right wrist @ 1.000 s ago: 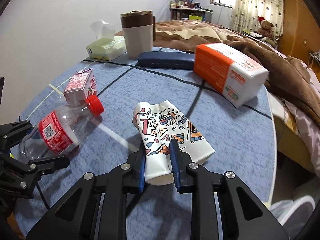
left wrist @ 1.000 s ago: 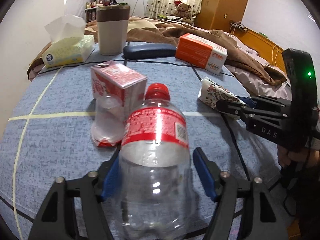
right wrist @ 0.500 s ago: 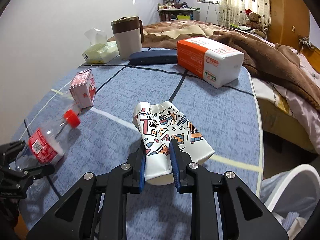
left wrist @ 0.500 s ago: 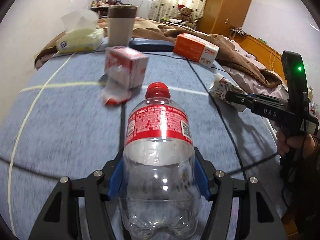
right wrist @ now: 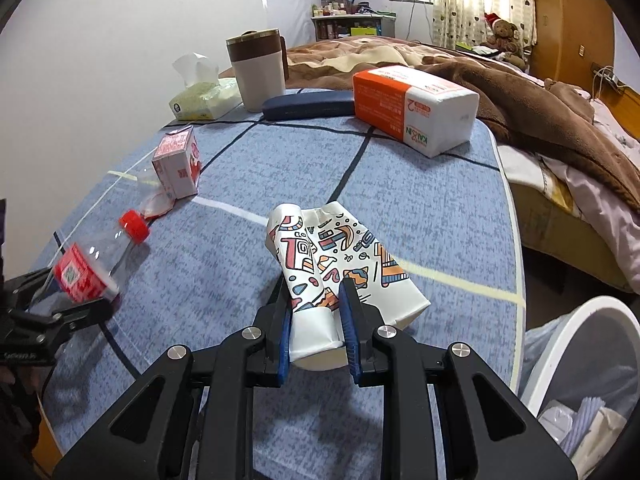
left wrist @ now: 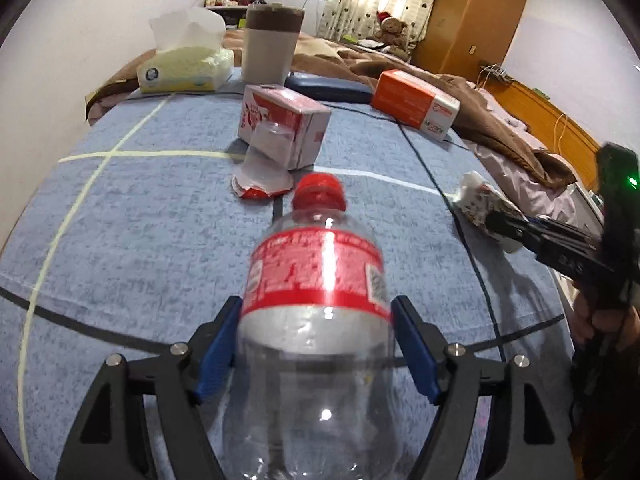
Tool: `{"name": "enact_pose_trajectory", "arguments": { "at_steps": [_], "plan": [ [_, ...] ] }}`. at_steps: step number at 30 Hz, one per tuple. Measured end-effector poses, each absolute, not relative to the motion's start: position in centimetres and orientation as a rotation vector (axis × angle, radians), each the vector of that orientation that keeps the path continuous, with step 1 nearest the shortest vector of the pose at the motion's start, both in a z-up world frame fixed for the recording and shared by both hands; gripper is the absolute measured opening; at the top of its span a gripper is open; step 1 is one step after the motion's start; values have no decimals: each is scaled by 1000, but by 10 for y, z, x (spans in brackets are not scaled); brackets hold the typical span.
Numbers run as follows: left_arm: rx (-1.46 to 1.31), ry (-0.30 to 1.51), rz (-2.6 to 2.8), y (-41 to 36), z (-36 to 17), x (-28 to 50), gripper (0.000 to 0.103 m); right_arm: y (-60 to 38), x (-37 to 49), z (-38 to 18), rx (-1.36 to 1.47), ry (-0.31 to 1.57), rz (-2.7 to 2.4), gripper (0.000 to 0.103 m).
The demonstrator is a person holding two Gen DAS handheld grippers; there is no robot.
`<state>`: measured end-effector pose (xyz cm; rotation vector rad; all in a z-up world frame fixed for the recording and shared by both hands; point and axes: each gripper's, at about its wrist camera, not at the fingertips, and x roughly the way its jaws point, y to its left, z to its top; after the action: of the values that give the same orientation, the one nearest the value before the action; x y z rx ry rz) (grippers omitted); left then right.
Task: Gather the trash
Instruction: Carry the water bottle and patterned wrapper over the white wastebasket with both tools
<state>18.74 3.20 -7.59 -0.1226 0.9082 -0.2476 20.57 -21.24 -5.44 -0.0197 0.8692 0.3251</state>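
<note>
The plastic bottle [left wrist: 316, 320], clear with a red label and red cap, lies between the blue pads [left wrist: 216, 356] of the left gripper [left wrist: 316, 344], cap pointing away from the camera. The jaws are opening around it; a sliver of gap shows on the right side, and whether the left pad touches cannot be told. Its base is cut off by the lower edge of the left wrist view. In the right wrist view the bottle hangs over the near left edge of the table [right wrist: 420, 200], cap tilted up.

The right gripper [right wrist: 316, 320] is pressed tight on a crumpled paper cup [right wrist: 332, 264] with colourful doodles, to the right of the bottle; the cup's flattened bottom is hidden between the pads.

Beyond the bottle stands a red and white carton [left wrist: 284, 128], and just in front of it a clear plastic cup [left wrist: 264, 164] lies on its side, hard to make out against the carton. Farther back from the bottle sit a tissue pack [left wrist: 188, 68], a white mug with a brown band [left wrist: 272, 52], a dark blue case [left wrist: 328, 88] and an orange and white pack [left wrist: 416, 104].

The table wears a blue cloth crossed by pale and black lines. To the right of the bottle, below the table edge, a white bin [right wrist: 584, 364] is only partly in view, its contents unclear. Behind the table lie a bed with a brown blanket [right wrist: 500, 88], a teddy bear [right wrist: 504, 36], curtains and a wooden wardrobe [left wrist: 472, 20].
</note>
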Motion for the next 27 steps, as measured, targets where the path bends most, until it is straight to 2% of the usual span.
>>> {"name": "enact_pose_trajectory", "arguments": {
  "at_steps": [4,6,15,27],
  "plan": [
    [-93,915,-252,25,-75,189,74,-215,199,-54,-18,864,318,22],
    [-98,912,-258,23,-74,188,64,-216,196,-53,-23,861,313,22],
    [-90,883,-261,8,-63,179,64,-229,177,-45,17,831,298,22],
    [-19,787,-336,-42,-22,158,64,-268,138,-18,64,755,220,22]
  ]
}}
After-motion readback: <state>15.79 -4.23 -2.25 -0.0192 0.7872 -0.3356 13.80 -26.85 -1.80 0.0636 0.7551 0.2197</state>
